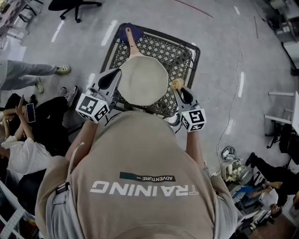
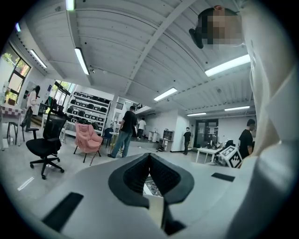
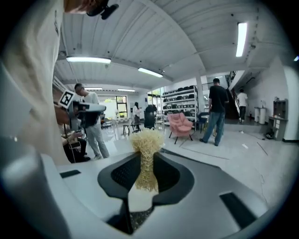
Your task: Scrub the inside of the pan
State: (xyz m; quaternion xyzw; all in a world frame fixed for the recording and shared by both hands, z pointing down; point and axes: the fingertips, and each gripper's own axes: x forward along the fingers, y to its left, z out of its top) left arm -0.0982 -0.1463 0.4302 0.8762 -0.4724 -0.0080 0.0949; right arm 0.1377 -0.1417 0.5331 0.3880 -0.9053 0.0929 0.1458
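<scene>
A round pan (image 1: 142, 79) with a cream inside lies on a black mesh cart (image 1: 182, 51); its wooden handle (image 1: 131, 42) points to the far left. My left gripper (image 1: 116, 74) is at the pan's left rim. In the left gripper view its jaws (image 2: 149, 156) meet, nothing shows between them, and the pan is out of sight. My right gripper (image 1: 180, 88) hovers at the pan's right rim, shut on a straw-coloured scrubber (image 1: 177, 84). That scrubber (image 3: 147, 154) sticks up between the right gripper's (image 3: 147, 163) dark pads.
The cart stands on a glossy grey floor. People sit at the left (image 1: 18, 135) and lower right (image 1: 261, 186). An office chair (image 1: 74, 5) stands beyond the cart. A pink armchair (image 2: 88, 137) and standing people (image 2: 125, 130) are farther off.
</scene>
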